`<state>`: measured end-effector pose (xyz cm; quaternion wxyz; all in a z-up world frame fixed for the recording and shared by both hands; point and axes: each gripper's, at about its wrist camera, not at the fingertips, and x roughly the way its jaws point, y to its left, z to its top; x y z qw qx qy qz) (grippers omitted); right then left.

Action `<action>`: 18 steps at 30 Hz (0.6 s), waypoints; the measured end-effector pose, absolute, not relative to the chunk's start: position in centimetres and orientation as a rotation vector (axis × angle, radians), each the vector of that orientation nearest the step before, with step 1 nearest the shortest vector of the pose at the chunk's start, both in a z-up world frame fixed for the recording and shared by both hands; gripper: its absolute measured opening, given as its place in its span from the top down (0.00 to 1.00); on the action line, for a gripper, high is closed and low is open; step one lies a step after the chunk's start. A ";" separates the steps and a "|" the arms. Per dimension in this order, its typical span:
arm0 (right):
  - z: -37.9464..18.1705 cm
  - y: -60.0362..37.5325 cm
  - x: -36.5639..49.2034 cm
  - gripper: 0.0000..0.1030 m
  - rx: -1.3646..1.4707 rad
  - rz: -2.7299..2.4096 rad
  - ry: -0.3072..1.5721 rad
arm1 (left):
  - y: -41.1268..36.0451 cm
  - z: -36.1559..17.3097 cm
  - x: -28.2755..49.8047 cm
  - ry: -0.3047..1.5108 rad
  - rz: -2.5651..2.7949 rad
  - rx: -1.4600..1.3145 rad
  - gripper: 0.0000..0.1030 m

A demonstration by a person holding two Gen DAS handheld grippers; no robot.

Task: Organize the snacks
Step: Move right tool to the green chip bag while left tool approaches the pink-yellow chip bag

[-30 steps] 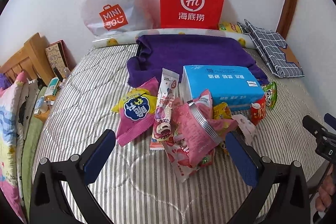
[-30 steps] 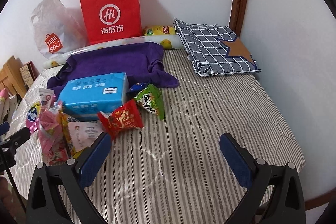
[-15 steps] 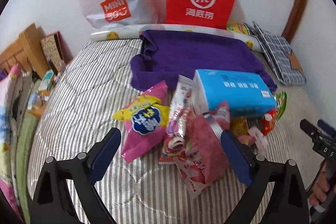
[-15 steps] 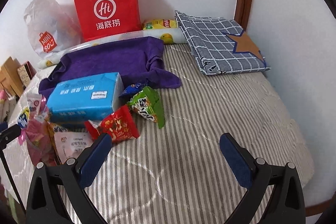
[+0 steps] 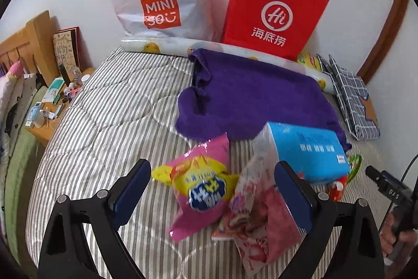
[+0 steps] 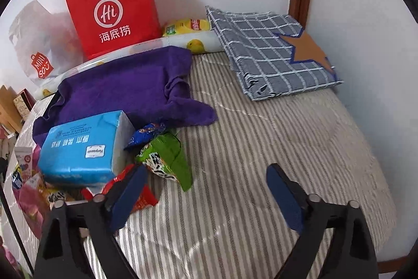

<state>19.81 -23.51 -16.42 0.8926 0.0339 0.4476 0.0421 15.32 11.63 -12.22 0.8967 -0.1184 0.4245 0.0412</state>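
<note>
While snacks pile lower centre on the bed (image 5: 109, 106), left tongs (image 5: 213, 190) gape wide over the pink-yellow chip bag (image 5: 201, 184); right tongs (image 6: 206, 190) closing, empty, may snag the red packet (image 6: 141, 198).

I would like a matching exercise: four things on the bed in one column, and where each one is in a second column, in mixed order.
Things:
1. Red paper bag
2. Tissue pack
3. Green snack
4. Checked cloth

Places:
A. lies folded in the far right corner of the bed
B. stands against the wall, behind the purple towel
C. lies right of the tissue pack, on the striped cover
D. rests on other snack packets, in front of the purple towel

Pairs: 1-B, 2-D, 3-C, 4-A
</note>
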 end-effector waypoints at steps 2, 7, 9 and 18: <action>-16.7 -23.1 20.3 0.26 0.070 0.104 0.933 | 11.8 -12.6 16.1 0.906 0.085 -0.232 0.08; -17.4 -21.4 21.5 0.30 0.057 0.173 0.947 | 12.7 -13.6 17.7 0.970 0.066 -0.281 0.18; -18.0 -20.8 22.1 0.30 0.047 0.183 0.956 | 13.0 -13.6 17.9 0.968 0.065 -0.283 0.18; -20.4 -19.7 24.2 0.30 0.055 0.205 1.007 | 13.9 -14.0 18.3 0.984 0.072 -0.288 0.17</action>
